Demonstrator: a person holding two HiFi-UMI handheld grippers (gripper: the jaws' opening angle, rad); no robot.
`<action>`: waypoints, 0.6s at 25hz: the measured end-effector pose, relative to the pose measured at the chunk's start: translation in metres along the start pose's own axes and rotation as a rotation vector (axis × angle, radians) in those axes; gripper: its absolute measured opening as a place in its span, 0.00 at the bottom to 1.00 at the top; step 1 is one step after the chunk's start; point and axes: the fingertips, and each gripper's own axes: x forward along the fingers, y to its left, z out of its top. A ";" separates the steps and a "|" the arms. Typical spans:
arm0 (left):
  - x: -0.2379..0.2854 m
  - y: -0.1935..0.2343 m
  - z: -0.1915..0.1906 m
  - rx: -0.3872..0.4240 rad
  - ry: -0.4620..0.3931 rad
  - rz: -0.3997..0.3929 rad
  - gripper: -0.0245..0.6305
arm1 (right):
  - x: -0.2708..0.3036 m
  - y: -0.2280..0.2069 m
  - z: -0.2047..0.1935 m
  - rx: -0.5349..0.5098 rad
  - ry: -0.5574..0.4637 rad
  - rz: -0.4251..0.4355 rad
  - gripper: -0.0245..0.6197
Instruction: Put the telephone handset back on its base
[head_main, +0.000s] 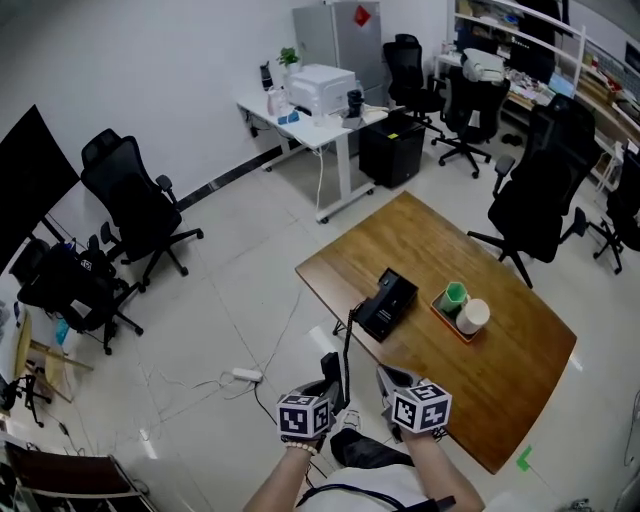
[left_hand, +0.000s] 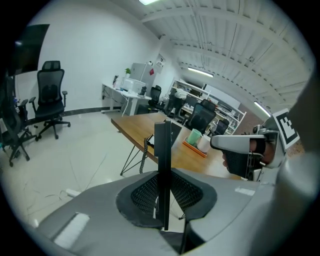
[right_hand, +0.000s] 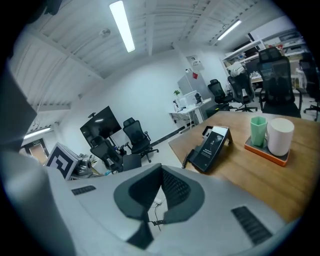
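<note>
The handset (left_hand: 162, 145) stands edge-on between the jaws of the left claw (left_hand: 163, 187), a thin black slab clamped upright with the pads pressed to both flat sides. It is in the air, off the desk (head_main: 500, 380) and short of its near edge. Its coiled cord (left_hand: 145, 150) hangs just left of it and runs ahead of the claw to the base (head_main: 388, 303).

The base lies on the desk ahead of both claws, near the desk's left edge, with its cradle empty. From the right claw (right_hand: 161, 187) it sits ahead and a little to the right, tilted up on its stand, with the cord drooping off the desk edge on its near left.

The right claw is closed with nothing between its jaws; only floor shows through the small gap below the tips. In the head view it is just right of the left claw, the two marker cubes side by side, both on the near side of the desk. From the left claw, the right one shows at the far right, with a hand wrapped around its grip.

Beyond the base and to its right, an orange tray (head_main: 441, 310) rests on the desk and carries a green cup (head_main: 455, 295) and a white cup (head_main: 472, 315), which stand close together. From the right claw they are ahead and well to the right.

A white power strip (head_main: 245, 375) lies on the floor to the left of the left claw. Black office chairs (head_main: 140, 210) stand farther off to the left and beyond the desk.
</note>
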 end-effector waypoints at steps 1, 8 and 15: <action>0.008 0.003 0.003 0.001 0.022 -0.021 0.14 | 0.005 -0.004 0.004 0.008 -0.003 -0.010 0.05; 0.061 0.024 0.033 0.023 0.143 -0.142 0.14 | 0.033 -0.026 0.026 0.042 -0.012 -0.075 0.05; 0.114 0.026 0.077 0.120 0.254 -0.311 0.14 | 0.049 -0.051 0.049 0.063 -0.035 -0.135 0.05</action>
